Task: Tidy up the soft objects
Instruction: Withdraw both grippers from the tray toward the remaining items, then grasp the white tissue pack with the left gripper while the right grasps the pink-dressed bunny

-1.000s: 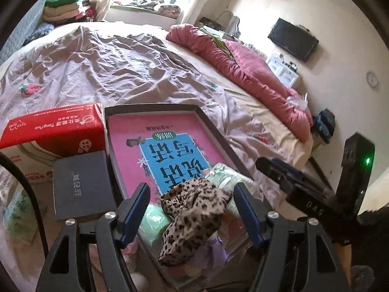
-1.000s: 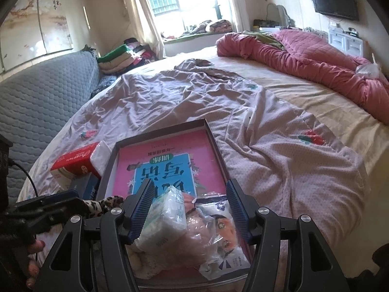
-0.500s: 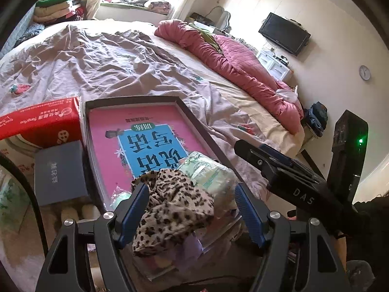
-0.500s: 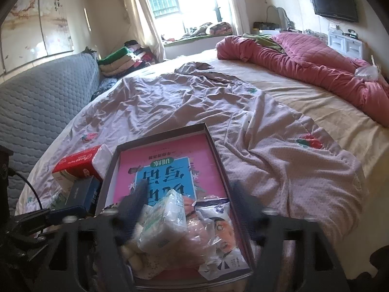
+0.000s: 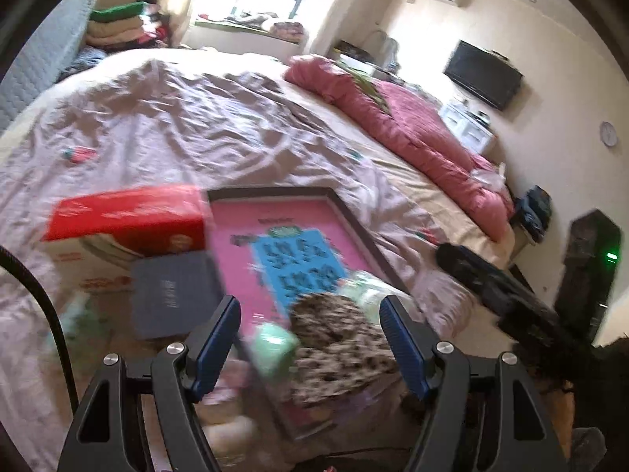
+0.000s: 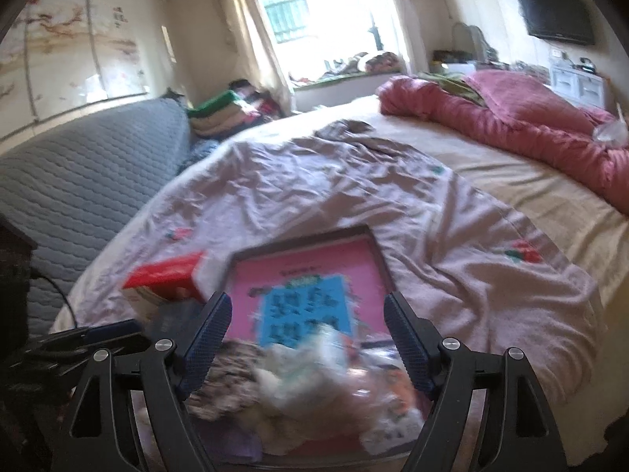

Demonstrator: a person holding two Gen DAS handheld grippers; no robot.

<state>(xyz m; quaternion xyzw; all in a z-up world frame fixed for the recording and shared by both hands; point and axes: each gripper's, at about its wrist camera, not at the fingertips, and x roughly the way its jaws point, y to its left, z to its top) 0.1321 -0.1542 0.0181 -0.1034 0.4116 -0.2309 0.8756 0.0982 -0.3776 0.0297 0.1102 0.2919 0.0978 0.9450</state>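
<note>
Pulled up and back from the tray (image 5: 355, 220) with both tools since a second ago, and seeing the pile smaller and lower in either view. Opened wider on the right gripper (image 6: 308, 299) too: earlier close around the white packet (image 6: 310, 365), now spread well clear of it, with nothing between the pads. Left that packet lying in the near end of the tray, among the other soft things. Holding the left gripper (image 5: 309, 303) wide as well, gripping nothing, just framing the leopard cloth (image 5: 338, 338) and the green packet (image 5: 275, 348) below. Looks like a drop-off just finished: soft stuff heaped at the near end, on top of the pink book (image 5: 251, 232) lining the tray, probably to keep it all gathered in one spot instead of loose on the bedsheet (image 5: 157, 129). Can't say whether the heap counts as tidy yet, with so much blur in both views. Worth noting the red box (image 5: 125, 212) and the grey box (image 5: 173, 295) just beside the tray on its left, outside it, hard-sided and likely left out on purpose. Probably hunting next for more soft things, with both tools free and ready for a pick.
</note>
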